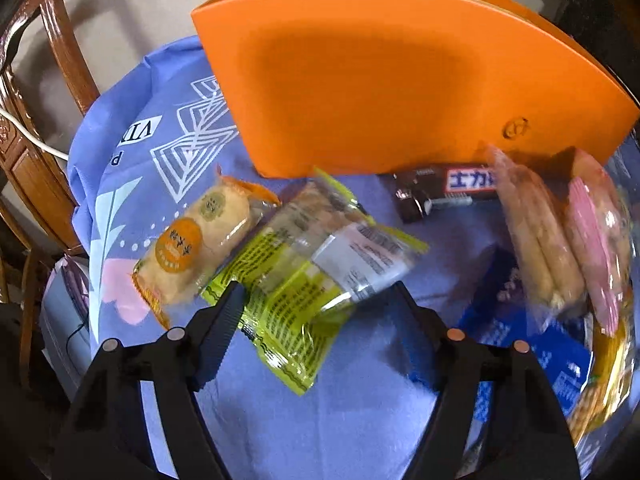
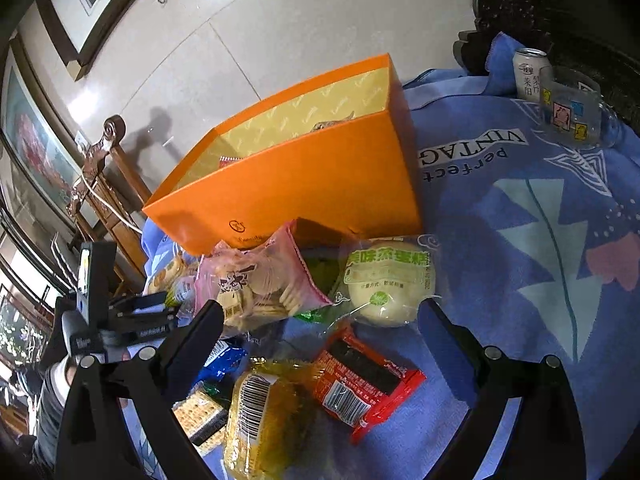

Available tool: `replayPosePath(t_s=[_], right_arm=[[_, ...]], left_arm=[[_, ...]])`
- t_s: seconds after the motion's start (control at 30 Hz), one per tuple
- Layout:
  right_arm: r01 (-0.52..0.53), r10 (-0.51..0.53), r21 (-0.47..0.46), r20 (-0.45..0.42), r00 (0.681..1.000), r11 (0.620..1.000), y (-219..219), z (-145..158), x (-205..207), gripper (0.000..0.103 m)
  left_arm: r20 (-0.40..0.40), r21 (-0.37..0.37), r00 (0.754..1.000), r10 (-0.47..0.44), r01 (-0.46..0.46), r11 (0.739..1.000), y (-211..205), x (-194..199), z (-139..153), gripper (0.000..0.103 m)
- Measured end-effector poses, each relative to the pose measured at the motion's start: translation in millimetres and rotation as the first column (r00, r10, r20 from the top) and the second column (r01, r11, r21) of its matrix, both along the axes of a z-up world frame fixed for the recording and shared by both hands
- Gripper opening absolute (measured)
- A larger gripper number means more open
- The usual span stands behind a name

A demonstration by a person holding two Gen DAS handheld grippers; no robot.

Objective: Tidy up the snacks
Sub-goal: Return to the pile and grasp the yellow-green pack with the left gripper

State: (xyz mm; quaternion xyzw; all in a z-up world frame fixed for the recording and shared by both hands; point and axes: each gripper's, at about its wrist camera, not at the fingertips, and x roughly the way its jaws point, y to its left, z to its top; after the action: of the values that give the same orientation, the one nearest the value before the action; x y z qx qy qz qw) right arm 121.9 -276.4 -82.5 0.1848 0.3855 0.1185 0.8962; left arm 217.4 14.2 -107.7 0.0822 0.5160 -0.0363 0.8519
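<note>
- The left gripper [image 1: 316, 300] pointed steeply down over the blue printed cloth [image 1: 280, 432] covering the counter, its jaws spread on either side of the yellow-green clear plastic snack packet [image 1: 316, 276], the pads not pressing it.
- That packet lay directly ahead of the jaws, its long axis running diagonally from the near corner under the jaws up toward the orange cardboard box [image 1: 380, 92], so the left hand was plainly the nearer.
- The right gripper [image 2: 320, 312] hung released and empty over the other snacks, a round pale cake in clear wrap [image 2: 390, 280] just ahead.
- In the left view: one orange-labelled cake packet [image 1: 200, 248], one dark chocolate bar [image 1: 440, 192], one box.
</note>
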Motion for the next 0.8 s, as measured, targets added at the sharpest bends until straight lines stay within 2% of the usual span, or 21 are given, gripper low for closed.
replayPosePath(t_s=[0.13,0.17,0.2,0.23,0.27,0.3,0.57,0.8], right_arm=[[0.007,-0.007,-0.01,-0.025,1.0,1.0,-0.8,-6.6,3.2,0.098],[0.011,-0.011,-0.013,-0.03,0.999,1.0,-1.4,-8.1,3.7,0.098],[0.013,-0.014,-0.015,-0.034,0.999,1.0,-1.8,-8.9,4.0,0.098],[0.016,-0.016,-0.015,-0.037,0.999,1.0,-2.0,-9.5,4.0,0.098],[0.015,-0.016,-0.017,-0.037,0.999,1.0,-1.7,-9.6,3.8,0.098],[0.014,-0.015,-0.019,-0.038,0.999,1.0,-1.3,-9.5,3.5,0.098],[-0.02,0.019,-0.033,-0.039,0.999,0.999,1.2,-1.1,-2.3,0.098],[-0.077,0.067,-0.101,-0.095,0.993,0.992,4.7,-8.0,-9.5,0.098]], left_arm=[[0.008,0.015,1.0,-0.006,0.005,1.0,-2.5,6.8,-0.7,0.07],[0.022,0.029,1.0,-0.009,0.008,1.0,-3.2,6.2,0.1,0.067],[0.033,0.045,0.999,-0.012,0.011,0.999,-4.1,5.7,1.2,0.057],[0.049,0.073,0.999,-0.02,0.017,0.997,-6.3,2.8,2.6,0.053],[0.049,0.073,0.999,-0.016,0.012,0.997,-6.9,0.6,3.7,0.052],[0.05,0.068,0.999,-0.01,0.007,0.998,-5.8,-0.9,5.0,0.045],[0.051,-0.029,0.999,0.012,-0.01,1.0,8.2,-36.5,25.8,0.043],[0.036,-0.054,0.999,0.027,-0.025,0.998,17.1,-60.5,25.1,0.043]])
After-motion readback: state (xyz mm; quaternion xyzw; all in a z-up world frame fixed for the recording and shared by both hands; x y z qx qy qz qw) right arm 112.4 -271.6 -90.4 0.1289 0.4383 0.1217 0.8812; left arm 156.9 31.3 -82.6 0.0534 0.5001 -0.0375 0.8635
